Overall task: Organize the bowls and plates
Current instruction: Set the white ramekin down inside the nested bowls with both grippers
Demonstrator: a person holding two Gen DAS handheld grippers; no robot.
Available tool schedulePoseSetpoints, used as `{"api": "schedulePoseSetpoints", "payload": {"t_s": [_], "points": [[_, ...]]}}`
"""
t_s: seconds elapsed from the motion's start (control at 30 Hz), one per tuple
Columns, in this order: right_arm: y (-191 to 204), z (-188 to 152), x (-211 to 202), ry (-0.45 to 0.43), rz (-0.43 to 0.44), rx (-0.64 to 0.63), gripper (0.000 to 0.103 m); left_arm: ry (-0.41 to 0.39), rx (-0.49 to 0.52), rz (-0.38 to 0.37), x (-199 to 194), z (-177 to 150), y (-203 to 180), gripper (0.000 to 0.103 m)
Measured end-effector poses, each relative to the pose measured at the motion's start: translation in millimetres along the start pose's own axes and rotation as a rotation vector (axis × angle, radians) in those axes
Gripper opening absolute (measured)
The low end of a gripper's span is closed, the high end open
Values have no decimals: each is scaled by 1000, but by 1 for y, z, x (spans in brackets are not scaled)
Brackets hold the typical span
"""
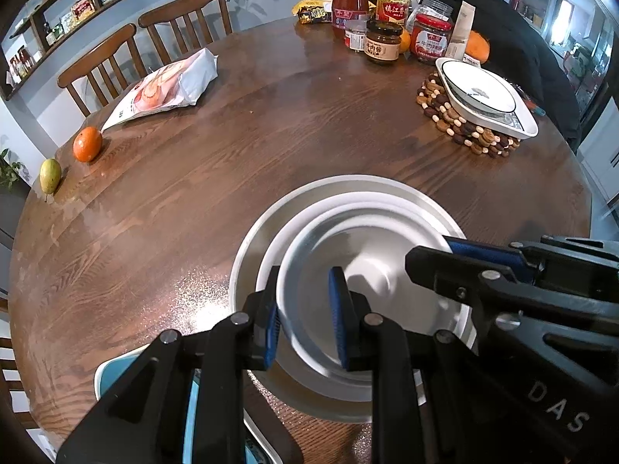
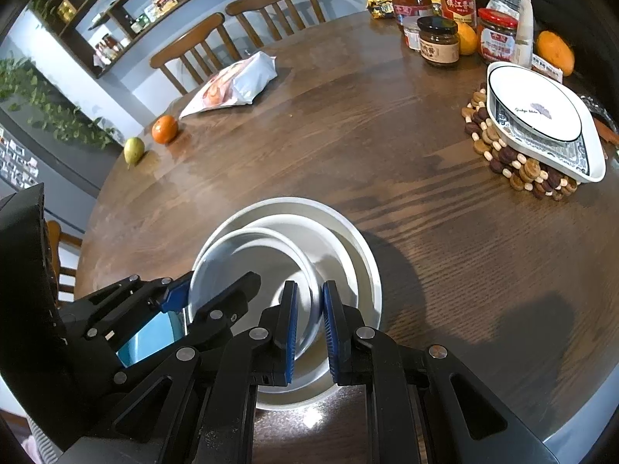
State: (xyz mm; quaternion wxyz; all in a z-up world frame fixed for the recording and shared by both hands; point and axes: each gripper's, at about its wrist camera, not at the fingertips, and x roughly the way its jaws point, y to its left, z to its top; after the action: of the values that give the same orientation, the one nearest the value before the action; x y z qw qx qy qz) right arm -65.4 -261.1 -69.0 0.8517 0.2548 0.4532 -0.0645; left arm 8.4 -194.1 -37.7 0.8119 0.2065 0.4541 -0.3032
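A stack of white round dishes sits near the table's front: a wide plate (image 1: 267, 228), a middle plate (image 1: 305, 212) and a small top plate (image 1: 371, 255). My left gripper (image 1: 305, 317) straddles the top plate's left rim, jaws apart. My right gripper (image 2: 309, 324) straddles its right rim (image 2: 309, 270), with the jaws close around it. The stack shows in the right wrist view (image 2: 348, 239). A white square dish (image 1: 499, 120) holding a black-rimmed plate (image 1: 479, 85) rests on a beaded trivet (image 1: 445, 112) at the far right. A blue dish (image 2: 147, 340) lies under my left gripper.
Jars and bottles (image 1: 383, 38) crowd the far edge with oranges (image 1: 477, 46). A snack bag (image 1: 166, 89), an orange (image 1: 88, 144) and a pear (image 1: 50, 174) lie at the left. Wooden chairs (image 1: 116, 62) stand behind the round table (image 1: 309, 116).
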Motion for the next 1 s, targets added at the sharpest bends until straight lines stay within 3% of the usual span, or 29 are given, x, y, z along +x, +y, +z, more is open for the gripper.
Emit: {"api": "schedulePoseSetpoints", "payload": {"t_s": [0.43,1.0], "points": [[7,4,1,-13,-51,-39,16,9,-1,-13,4,-1,1,21],[8,3,0,-16,-43,-29,16,-8,2,4,2,-1,0,21]]}}
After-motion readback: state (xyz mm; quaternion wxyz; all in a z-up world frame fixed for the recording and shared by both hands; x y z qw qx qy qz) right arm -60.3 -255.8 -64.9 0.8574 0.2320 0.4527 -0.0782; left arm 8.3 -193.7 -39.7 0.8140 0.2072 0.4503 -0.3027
